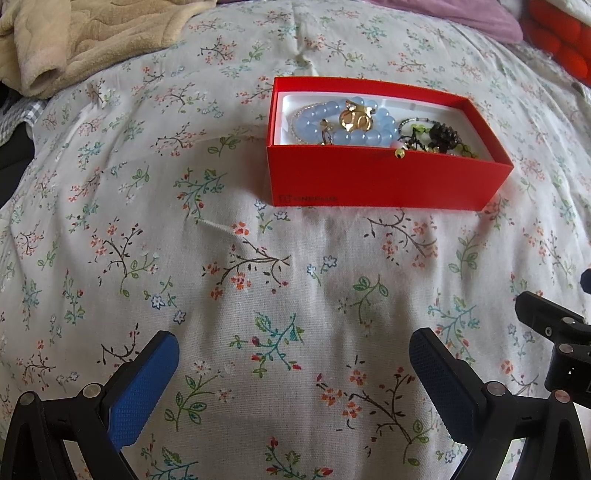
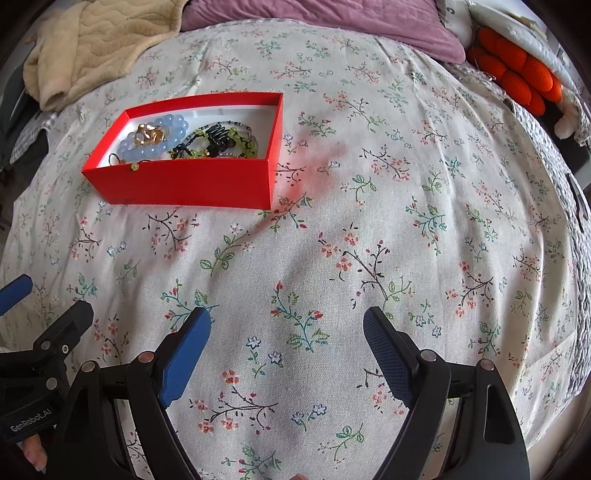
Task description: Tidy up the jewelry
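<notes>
A red box (image 1: 376, 181) (image 2: 184, 182) stands open on the flowered bedspread. Inside lie a pale blue bead bracelet (image 1: 325, 118) (image 2: 147, 147), gold pieces (image 1: 354, 116) (image 2: 149, 134) and dark and green beaded strands (image 1: 437, 138) (image 2: 218, 142). One small yellow bead (image 1: 399, 152) hangs over the box's near wall. My left gripper (image 1: 293, 349) is open above bare cloth, well short of the box. My right gripper (image 2: 286, 326) is also open with nothing between its blue pads, the box off to its upper left.
A beige blanket (image 2: 96, 40) lies bunched at the far left. A purple pillow (image 2: 332, 22) sits at the back, and an orange knobbly cushion (image 2: 517, 77) at the far right. The bed's right edge (image 2: 576, 295) drops away.
</notes>
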A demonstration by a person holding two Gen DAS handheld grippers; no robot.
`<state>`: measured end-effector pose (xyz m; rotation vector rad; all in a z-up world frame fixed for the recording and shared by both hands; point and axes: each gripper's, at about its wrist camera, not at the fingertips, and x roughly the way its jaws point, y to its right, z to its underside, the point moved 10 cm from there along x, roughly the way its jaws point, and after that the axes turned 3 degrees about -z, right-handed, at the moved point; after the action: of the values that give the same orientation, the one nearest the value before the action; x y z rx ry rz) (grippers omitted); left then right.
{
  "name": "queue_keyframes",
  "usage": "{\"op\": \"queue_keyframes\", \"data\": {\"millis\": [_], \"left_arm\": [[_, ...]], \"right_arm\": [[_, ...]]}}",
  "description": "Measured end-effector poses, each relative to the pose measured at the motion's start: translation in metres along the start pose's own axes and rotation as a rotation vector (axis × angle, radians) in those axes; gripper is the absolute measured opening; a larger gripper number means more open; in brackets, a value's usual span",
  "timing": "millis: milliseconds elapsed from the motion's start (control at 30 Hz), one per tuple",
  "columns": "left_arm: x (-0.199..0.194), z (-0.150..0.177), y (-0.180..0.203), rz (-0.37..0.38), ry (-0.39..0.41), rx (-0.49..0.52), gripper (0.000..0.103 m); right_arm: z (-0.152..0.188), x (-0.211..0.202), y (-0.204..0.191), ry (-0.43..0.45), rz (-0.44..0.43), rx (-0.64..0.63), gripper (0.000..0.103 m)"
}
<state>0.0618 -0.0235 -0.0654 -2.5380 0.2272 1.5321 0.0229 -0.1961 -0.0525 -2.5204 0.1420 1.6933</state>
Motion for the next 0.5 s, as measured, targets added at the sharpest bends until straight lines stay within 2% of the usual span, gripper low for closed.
{"op": "queue_keyframes", "data": {"millis": [500], "left_arm": [[0.0032, 0.0027, -0.0014, -0.006, -0.014, 0.004, 0.102]], "right_arm": [[0.0012, 0.0, -0.0003, -0.001, 0.001, 0.0, 0.087]]}}
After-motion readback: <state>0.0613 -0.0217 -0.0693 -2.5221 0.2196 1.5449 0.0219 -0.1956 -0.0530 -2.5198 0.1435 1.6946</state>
